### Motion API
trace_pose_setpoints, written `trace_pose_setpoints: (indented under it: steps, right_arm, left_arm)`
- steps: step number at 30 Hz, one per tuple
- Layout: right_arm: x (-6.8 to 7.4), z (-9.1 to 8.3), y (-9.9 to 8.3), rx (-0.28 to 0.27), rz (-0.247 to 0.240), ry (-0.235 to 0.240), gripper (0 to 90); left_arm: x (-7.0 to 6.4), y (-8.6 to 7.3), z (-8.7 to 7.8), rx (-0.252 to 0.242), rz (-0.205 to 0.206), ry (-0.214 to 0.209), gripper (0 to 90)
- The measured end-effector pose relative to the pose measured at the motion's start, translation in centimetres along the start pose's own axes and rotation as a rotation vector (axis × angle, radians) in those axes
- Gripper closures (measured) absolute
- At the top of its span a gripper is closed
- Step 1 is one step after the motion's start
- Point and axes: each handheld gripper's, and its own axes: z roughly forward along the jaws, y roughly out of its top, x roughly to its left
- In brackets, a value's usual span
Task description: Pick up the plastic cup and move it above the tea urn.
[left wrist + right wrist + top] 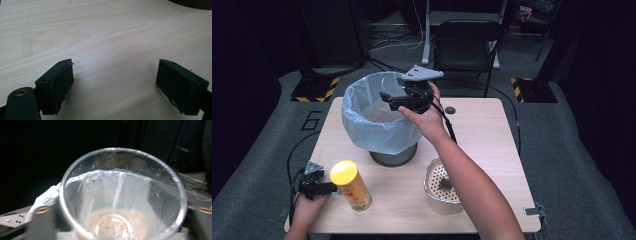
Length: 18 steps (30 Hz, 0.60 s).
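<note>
My right gripper (398, 101) is held over the rim of a bin lined with a pale blue bag (377, 120). It is shut on a clear plastic cup (120, 200), whose faint rim (386, 84) tilts toward the bin's opening. In the right gripper view the right gripper (120, 222) clasps the cup from both sides, and the cup's mouth faces the camera. My left gripper (321, 189) rests at the table's front left, next to a tilted can with a yellow lid (349, 184). The left gripper (115, 85) stands open over bare wood.
A metal pot (443, 189) with something dark inside sits at the front right of the wooden table (492, 135), under the right forearm. A black chair (467, 45) and stand bases lie beyond the far edge. Cables trail from both grippers.
</note>
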Motion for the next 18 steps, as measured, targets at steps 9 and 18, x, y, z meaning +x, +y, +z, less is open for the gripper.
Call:
trace_pose_setpoints:
  steps: [9,18]
  right_arm:
    - [-0.7,-0.1,-0.5,0.026,0.000,-0.033,15.7]
    - [-1.0,-1.5,-1.1,0.040,-0.017,-0.051,21.6]
  left_arm:
    - [0.2,0.0,0.0,-0.045,-0.032,-0.003,12.1]
    - [0.0,0.5,-0.8,-0.059,-0.010,-0.013,9.0]
